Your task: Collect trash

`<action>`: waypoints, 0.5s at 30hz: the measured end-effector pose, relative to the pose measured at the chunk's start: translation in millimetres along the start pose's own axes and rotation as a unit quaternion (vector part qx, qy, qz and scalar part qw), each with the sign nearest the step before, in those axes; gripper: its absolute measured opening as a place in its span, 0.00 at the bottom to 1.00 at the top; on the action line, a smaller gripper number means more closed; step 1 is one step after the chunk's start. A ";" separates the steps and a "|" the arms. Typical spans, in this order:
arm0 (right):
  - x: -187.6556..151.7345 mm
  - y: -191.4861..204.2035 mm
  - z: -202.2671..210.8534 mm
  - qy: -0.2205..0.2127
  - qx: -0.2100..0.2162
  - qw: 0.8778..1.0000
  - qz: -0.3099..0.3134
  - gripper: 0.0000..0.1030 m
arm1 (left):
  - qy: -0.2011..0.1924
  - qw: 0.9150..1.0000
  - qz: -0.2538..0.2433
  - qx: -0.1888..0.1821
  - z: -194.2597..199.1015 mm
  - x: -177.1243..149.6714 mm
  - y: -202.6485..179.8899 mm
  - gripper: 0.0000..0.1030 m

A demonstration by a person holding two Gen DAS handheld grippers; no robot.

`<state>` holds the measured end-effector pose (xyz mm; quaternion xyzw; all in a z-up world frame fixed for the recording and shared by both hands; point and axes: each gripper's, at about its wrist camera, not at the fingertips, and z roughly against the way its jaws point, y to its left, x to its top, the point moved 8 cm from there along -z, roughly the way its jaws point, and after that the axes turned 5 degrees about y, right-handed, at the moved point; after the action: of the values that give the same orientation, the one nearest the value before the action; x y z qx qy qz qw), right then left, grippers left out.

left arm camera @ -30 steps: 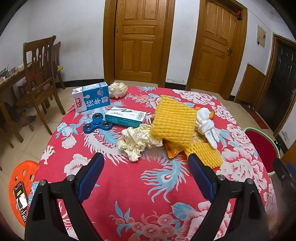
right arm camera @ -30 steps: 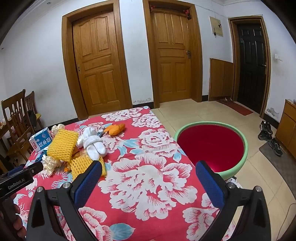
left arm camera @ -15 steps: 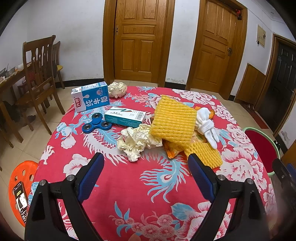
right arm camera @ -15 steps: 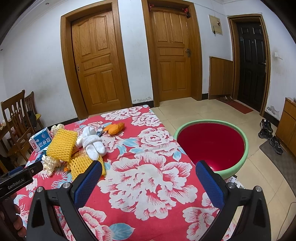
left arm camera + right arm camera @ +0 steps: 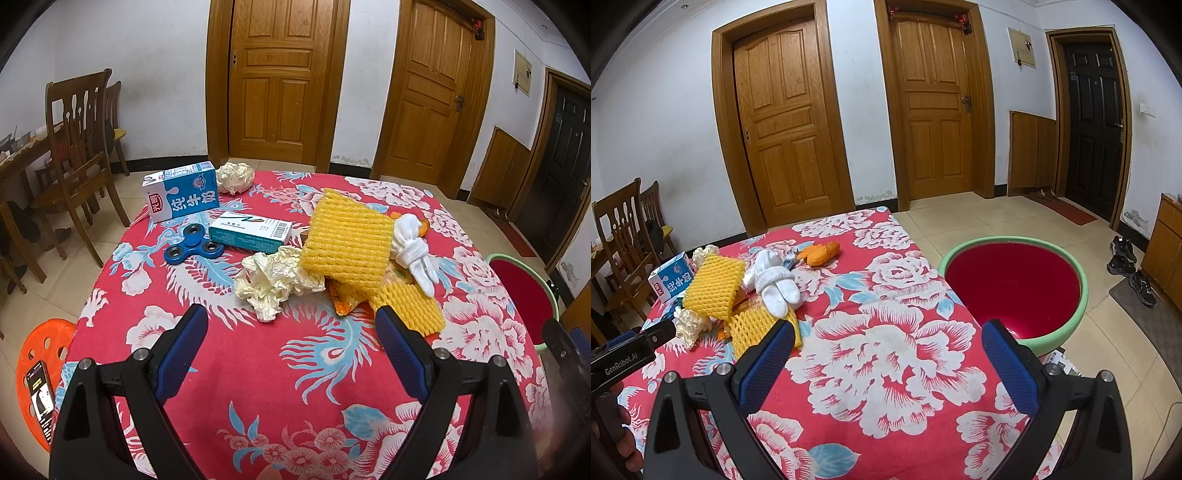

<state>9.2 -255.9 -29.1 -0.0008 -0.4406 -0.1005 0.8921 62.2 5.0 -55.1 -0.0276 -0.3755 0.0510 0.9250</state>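
On the red flowered tablecloth (image 5: 258, 362) lie a crumpled cream paper (image 5: 275, 278), a second paper ball (image 5: 235, 176), a blue milk carton (image 5: 181, 194), a teal box (image 5: 251, 232), two yellow foam nets (image 5: 347, 240) (image 5: 410, 308), an orange wrapper (image 5: 345, 301) and a white sock bundle (image 5: 412, 251). My left gripper (image 5: 290, 326) is open and empty, just short of the cream paper. My right gripper (image 5: 886, 341) is open and empty above the tablecloth (image 5: 886, 369), left of the red basin (image 5: 1012, 284) with its green rim.
A blue fidget spinner (image 5: 194, 251) lies by the teal box. An orange toy (image 5: 820, 253) lies at the table's far side. Wooden chairs (image 5: 79, 147) stand left. An orange stool (image 5: 40, 354) with a phone is at lower left. Shoes (image 5: 1130, 269) lie right.
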 end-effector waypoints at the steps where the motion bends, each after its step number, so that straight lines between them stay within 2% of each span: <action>1: -0.8 -0.1 -0.5 0.001 0.000 1.000 0.000 1.00 | 0.000 1.000 0.000 0.000 -0.1 0.0 -0.2 0.89; 15: -1.5 -0.1 -0.7 0.001 0.001 1.000 0.000 1.00 | 0.001 1.000 0.000 -0.001 -0.2 0.0 0.0 0.89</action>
<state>8.8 -255.8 -30.7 0.0001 -0.4399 -0.1002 0.8924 62.4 5.0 -55.2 -0.0282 -0.3749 0.0511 0.9252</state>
